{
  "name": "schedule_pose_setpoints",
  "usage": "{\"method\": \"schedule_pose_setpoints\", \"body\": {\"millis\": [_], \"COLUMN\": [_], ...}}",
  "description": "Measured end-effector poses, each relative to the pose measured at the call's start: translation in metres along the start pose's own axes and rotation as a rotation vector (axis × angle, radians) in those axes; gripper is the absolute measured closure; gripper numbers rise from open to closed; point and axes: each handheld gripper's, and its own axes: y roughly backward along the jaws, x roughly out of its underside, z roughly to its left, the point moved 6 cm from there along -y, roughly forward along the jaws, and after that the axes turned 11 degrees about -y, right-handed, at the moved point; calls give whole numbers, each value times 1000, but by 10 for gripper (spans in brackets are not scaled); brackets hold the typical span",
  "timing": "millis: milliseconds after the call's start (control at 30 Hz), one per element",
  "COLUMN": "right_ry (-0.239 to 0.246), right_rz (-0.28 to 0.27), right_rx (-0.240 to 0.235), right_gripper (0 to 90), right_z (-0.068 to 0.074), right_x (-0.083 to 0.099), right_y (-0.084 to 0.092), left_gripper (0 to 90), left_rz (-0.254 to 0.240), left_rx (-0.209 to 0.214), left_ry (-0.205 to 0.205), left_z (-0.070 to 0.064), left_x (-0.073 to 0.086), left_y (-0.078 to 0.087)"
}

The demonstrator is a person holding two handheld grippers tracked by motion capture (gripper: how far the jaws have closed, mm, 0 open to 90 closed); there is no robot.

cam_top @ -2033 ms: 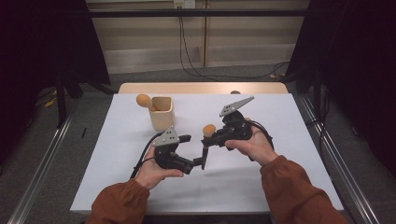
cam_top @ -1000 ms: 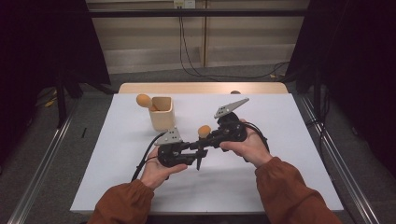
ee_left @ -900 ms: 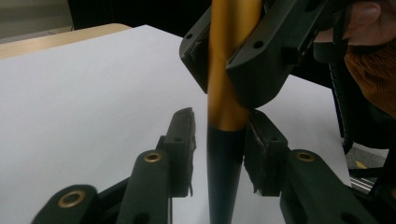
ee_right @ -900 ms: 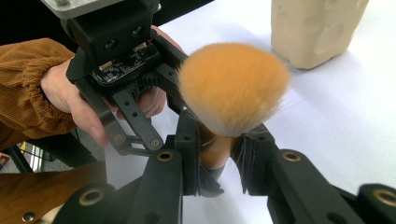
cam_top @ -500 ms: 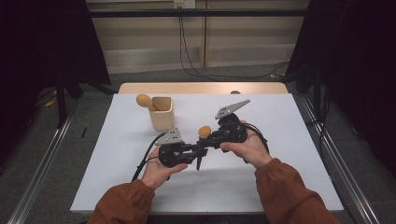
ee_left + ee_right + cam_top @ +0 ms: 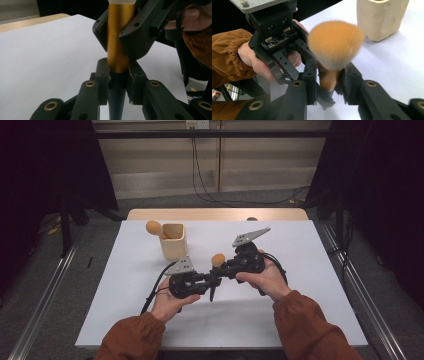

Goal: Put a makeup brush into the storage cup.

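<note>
Both claws clamp 1 makeup brush; another brush stands in the beige holder.

Table: holder set at rear left, 2nd brush in it, leaning out left. Brush held upright at centre, in front-right of holder, betw. both grippers: L gripper to its left, R gripper to its right.
</note>
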Motion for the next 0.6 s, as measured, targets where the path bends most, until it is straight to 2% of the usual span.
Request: {"method": "schedule_pose_setpoints", "body": {"millis": [267,333,400,600], "right_ry": [-3,4,5,-1], "right_rz": [-46,-74,-94,-131], "right_rx": [21,22,46,76], "right_gripper": [449,404,331,218], "right_z": [-1,-1,-3,-10], "right_x": [-2,-3,-2,3], "right_y": [3,5,7,14], "left_gripper": [743,743,743,743], "left_rz": [-11,-13,-13,-13], "left_rx": [-13,-17,-20,-28], "left_ry": [9,13,13,17], "left_z": [3,4,4,6], "left_x": [-1,-1,-1,-1], "left_y": [4,4,5,7]}}
